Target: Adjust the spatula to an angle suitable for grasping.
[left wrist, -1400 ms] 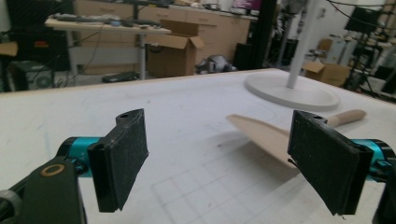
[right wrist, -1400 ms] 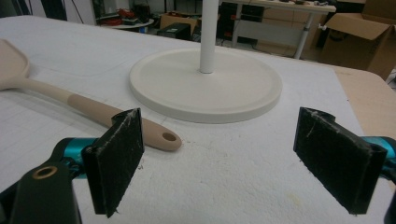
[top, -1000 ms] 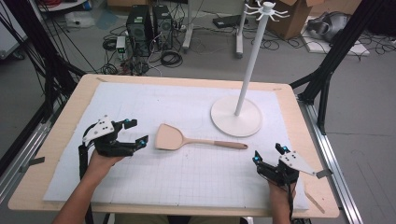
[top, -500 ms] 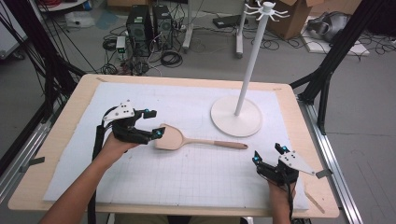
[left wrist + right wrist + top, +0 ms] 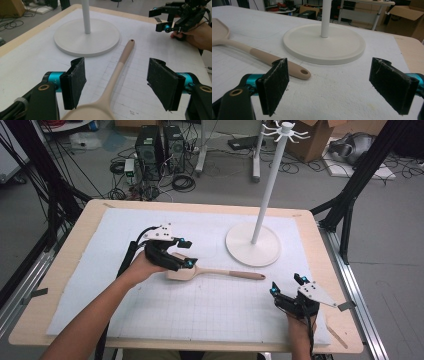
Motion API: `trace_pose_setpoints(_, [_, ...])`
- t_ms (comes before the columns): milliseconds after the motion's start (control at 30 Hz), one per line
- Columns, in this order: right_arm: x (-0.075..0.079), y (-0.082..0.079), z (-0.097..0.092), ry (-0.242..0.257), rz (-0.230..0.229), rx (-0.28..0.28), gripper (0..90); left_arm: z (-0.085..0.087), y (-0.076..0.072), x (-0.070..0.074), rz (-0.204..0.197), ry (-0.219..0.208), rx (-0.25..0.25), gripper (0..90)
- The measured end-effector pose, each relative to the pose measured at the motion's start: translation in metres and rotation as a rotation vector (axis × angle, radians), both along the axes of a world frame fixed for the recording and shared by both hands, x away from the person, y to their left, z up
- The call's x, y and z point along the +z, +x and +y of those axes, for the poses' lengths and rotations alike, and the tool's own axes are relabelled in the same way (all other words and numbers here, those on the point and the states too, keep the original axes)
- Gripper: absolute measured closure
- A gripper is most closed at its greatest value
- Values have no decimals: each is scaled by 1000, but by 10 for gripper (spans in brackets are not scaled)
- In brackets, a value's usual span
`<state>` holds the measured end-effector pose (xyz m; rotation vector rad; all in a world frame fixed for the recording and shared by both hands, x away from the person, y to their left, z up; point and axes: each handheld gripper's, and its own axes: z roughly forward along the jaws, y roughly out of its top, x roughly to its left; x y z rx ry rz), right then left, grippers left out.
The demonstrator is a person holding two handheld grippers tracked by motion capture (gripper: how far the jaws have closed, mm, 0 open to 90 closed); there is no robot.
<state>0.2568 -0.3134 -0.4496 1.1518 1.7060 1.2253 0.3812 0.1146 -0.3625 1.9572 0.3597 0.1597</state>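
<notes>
a light wooden table (image 5: 65, 270) with rounded corners fills the middle of the high view, most of its top covered by a white gridded mat (image 5: 210, 310). black frame struts rise at both sides. beyond the far edge lies a grey floor with tangled cables, two dark computer towers (image 5: 159, 145) and a cardboard box (image 5: 325, 140).

toward the far right corner stands a white hook stand (image 5: 252, 245) — a wide round base with a thin upright pole topped by small hooks.

the spatula (image 5: 215, 271) lies flat near the middle of the mat. it is pale beige, with a broad rounded blade at the left and a long slim handle pointing toward the right edge; the handle darkens slightly along its outer half and ends in a small hanging hole. its handle tip lies just in front of the stand's base, apart from it.

the left tool (image 5: 186, 253) hovers over the blade end, held by a hand reaching from the near edge. its jaws have just been closing, yet they are still apart — the spatula's neck runs between the black pads (image 5: 75, 82) without touching either.

the right tool (image 5: 287, 286) rests near the near right corner, jaws wide apart with nothing between them.
</notes>
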Motion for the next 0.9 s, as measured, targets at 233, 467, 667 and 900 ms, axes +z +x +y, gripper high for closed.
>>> trace_pose_setpoints(233, [0, 0, 1, 6, 5, 0, 152, -19, 11, -1, 26, 66, -24, 306])
trace_pose_setpoints(467, [0, 0, 1, 0, 7, 0, 153, -43, 25, -17, 62, 181, -42, 379])
trace_pose_setpoints(667, [0, 0, 0, -1, 5, 4, 153, -55, 29, -29, 93, 240, -71, 427])
trace_pose_setpoints(900, [0, 1, 0, 1, 6, 4, 154, -67, 32, -46, 115, 315, -93, 460])
